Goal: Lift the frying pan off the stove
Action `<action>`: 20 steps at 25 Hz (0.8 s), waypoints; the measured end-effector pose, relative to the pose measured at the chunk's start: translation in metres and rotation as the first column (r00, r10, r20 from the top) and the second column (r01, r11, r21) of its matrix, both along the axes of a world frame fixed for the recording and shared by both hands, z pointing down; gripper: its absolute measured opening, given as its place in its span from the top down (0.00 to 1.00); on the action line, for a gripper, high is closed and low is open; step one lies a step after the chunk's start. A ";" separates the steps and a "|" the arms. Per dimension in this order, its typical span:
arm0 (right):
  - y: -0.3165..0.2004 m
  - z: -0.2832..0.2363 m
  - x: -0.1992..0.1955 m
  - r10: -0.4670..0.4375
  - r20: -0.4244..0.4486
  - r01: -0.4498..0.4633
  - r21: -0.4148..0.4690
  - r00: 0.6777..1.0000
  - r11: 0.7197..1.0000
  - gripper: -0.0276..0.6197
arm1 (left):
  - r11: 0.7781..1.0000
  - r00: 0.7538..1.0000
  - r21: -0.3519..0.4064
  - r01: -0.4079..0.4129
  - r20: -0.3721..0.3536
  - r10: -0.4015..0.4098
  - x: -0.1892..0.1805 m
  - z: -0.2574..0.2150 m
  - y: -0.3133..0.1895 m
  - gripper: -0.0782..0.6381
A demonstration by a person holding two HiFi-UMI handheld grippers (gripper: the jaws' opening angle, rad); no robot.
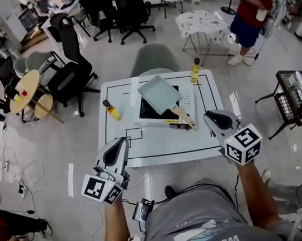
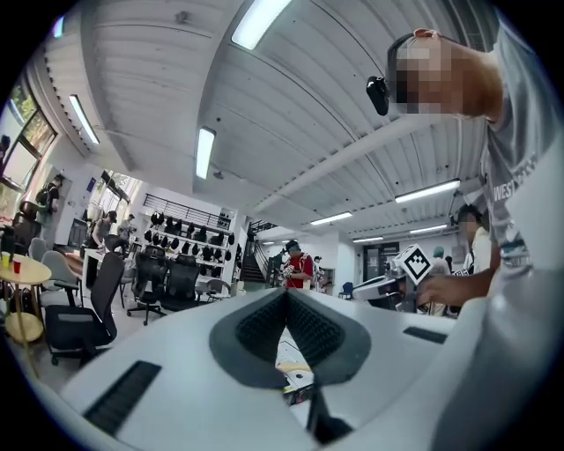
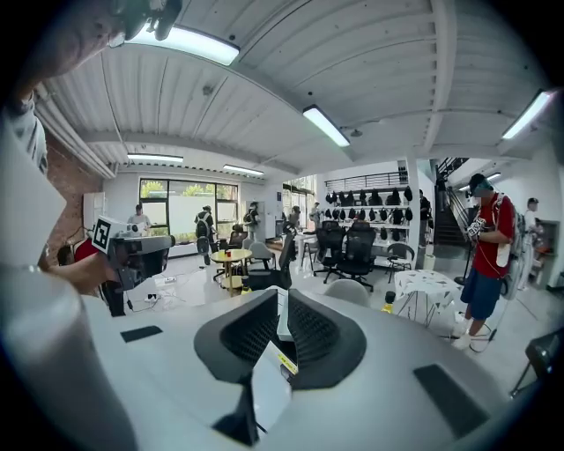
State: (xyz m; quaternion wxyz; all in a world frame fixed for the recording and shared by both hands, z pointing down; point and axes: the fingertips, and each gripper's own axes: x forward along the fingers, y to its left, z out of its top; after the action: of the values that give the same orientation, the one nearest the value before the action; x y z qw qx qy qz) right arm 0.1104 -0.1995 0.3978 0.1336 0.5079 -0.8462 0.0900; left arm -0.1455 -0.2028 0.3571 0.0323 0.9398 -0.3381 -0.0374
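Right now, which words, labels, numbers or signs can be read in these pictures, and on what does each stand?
"WEST": on the person's grey shirt, upside down in the head view; the line below it is cut off by the picture's edge.
On the stove, a yellow label: too small to read.
On the left gripper and right gripper, marker cubes: black-and-white patterns, no letters.

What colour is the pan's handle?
The handle is light tan, like wood; head view shows it best.
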 end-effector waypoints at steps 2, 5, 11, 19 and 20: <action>-0.007 0.003 -0.006 -0.007 -0.008 0.007 -0.014 1.000 1.000 0.88 | 1.000 1.000 -0.008 0.004 -0.009 -0.004 -0.006 0.003 -0.004 0.89; -0.019 0.006 -0.012 -0.018 -0.011 0.018 -0.029 1.000 0.999 0.87 | 1.000 1.000 -0.022 0.016 -0.013 -0.016 -0.015 0.009 -0.009 0.89; -0.046 0.019 -0.016 -0.041 0.003 0.041 -0.056 0.999 0.998 0.86 | 0.998 0.998 -0.019 0.061 -0.008 -0.061 -0.035 0.010 -0.016 0.89; -0.077 0.043 -0.027 -0.104 0.058 0.112 -0.144 0.993 0.983 0.80 | 0.993 0.993 -0.026 0.115 -0.005 -0.115 -0.055 0.009 -0.025 0.89; -0.081 0.048 -0.028 -0.110 0.065 0.119 -0.159 0.992 0.980 0.79 | 0.992 0.993 -0.029 0.120 -0.006 -0.121 -0.056 0.010 -0.026 0.89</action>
State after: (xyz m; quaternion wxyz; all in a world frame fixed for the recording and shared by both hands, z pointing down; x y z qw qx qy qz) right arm 0.0822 -0.2809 0.4456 0.1557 0.4432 -0.8672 0.1651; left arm -0.2017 -0.2286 0.3673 0.0445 0.9170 -0.3946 -0.0383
